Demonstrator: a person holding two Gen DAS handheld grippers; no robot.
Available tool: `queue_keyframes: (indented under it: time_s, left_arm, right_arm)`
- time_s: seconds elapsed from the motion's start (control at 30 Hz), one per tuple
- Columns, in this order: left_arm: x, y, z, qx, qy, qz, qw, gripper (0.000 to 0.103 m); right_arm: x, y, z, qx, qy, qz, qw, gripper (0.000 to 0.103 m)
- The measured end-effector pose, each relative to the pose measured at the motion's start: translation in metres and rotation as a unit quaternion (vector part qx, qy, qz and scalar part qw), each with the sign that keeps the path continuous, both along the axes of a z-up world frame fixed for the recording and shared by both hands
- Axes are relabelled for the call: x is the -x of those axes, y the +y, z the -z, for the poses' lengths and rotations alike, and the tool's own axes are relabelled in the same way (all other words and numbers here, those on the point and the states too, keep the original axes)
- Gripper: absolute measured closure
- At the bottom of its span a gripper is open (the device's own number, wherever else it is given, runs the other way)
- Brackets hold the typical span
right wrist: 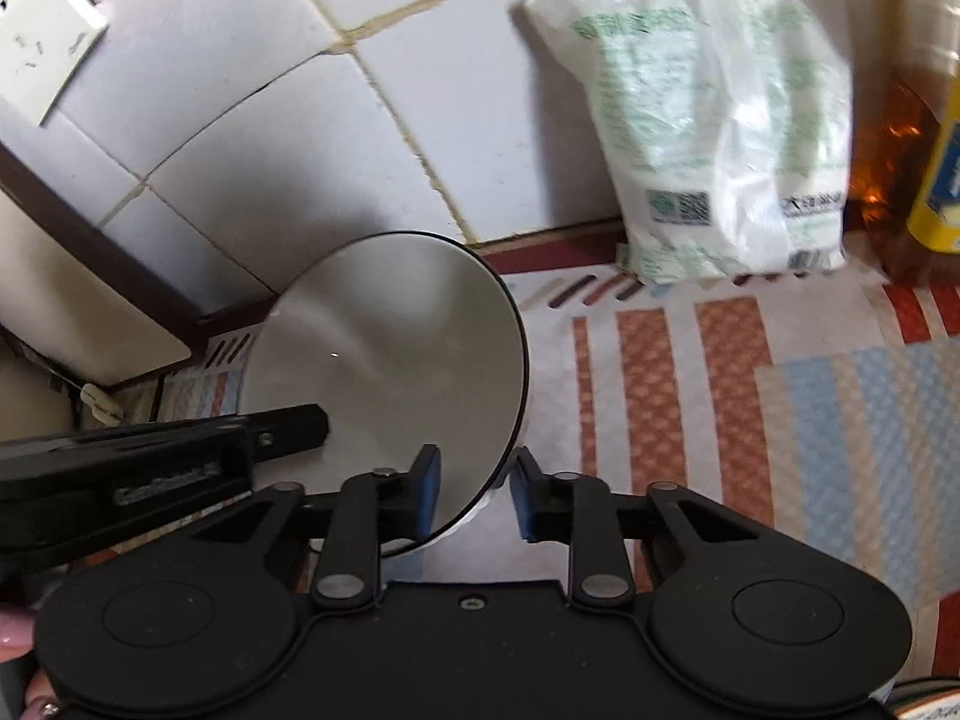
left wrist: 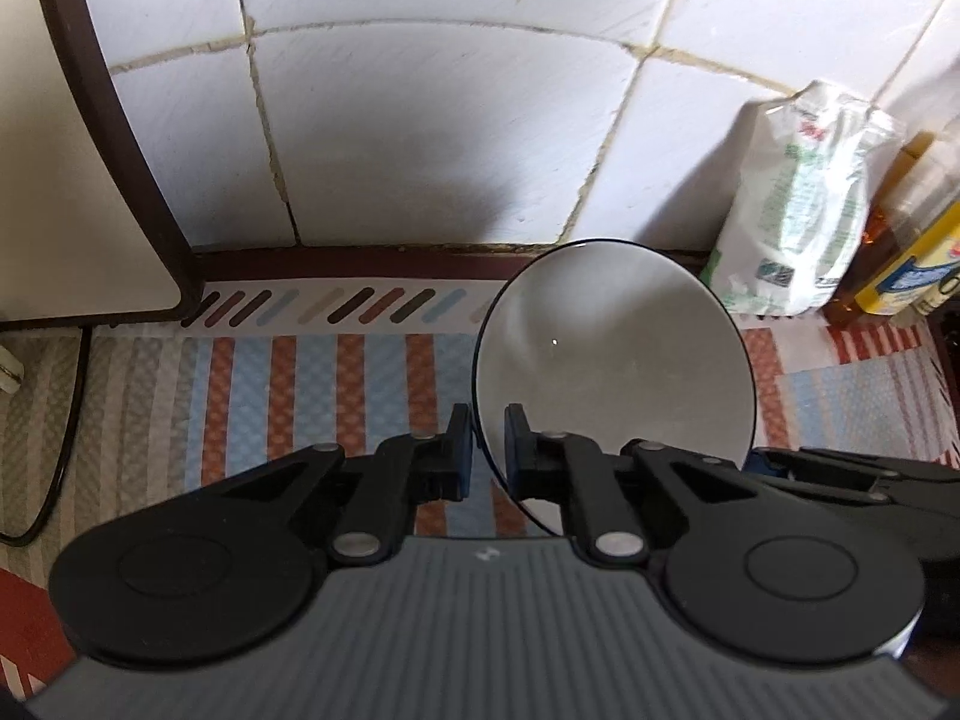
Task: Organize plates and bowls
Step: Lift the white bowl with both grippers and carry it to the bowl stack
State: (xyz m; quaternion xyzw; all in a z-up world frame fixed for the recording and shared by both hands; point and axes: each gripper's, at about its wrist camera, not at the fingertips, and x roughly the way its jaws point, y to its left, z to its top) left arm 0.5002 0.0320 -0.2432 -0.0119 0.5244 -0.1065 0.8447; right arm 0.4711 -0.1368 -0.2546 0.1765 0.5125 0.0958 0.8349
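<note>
A bowl (left wrist: 612,360) with a pale grey inside and a thin dark rim sits low over the striped mat, close to the tiled wall. My left gripper (left wrist: 486,438) is shut on its near-left rim, one blue pad inside and one outside. In the right wrist view the same bowl (right wrist: 390,348) lies ahead on the left. My right gripper (right wrist: 474,480) straddles its near-right rim, jaws still wider than the wall, so I read it as open. The left gripper (right wrist: 300,426) reaches in from the left there. The right gripper's pad (left wrist: 771,461) shows at the bowl's right edge.
A striped mat (left wrist: 300,384) covers the counter. A white appliance with a brown edge (left wrist: 72,180) stands at the left, with a black cable (left wrist: 60,450). A white-and-green plastic bag (right wrist: 720,120) and amber and yellow bottles (left wrist: 900,240) stand against the tiled wall (left wrist: 420,120) on the right.
</note>
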Motion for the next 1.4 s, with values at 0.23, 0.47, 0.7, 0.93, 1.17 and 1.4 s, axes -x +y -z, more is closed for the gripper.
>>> queue_keyframes:
  time_s: [0.23,0.47,0.7,0.93,1.17,1.4]
  left_arm:
    - [0.028,-0.012,-0.02,0.005,0.012,0.004,0.9999,0.094]
    - [0.069,-0.036,-0.049,-0.001,0.037,0.006,0.9993,0.093]
    - [0.123,-0.071,-0.076,0.006,0.031,0.014,0.9994,0.093]
    - [0.176,-0.106,-0.098,0.032,0.026,0.02,0.9989,0.092]
    - [0.216,-0.148,-0.113,0.065,0.031,0.035,0.9968,0.093]
    - [0.234,-0.202,-0.123,0.065,0.033,0.071,0.9948,0.092]
  right_arm:
    - [0.028,-0.017,-0.015,-0.017,0.018,0.028,0.999,0.074]
    - [0.071,-0.034,-0.05,0.003,0.008,0.02,1.0,0.074]
    - [0.116,-0.063,-0.086,0.024,-0.002,0.022,0.999,0.074]
    - [0.166,-0.101,-0.113,0.032,-0.011,0.018,0.999,0.074]
    - [0.221,-0.142,-0.136,0.046,-0.042,0.028,0.998,0.074]
    - [0.256,-0.193,-0.147,0.05,-0.047,0.069,0.995,0.074]
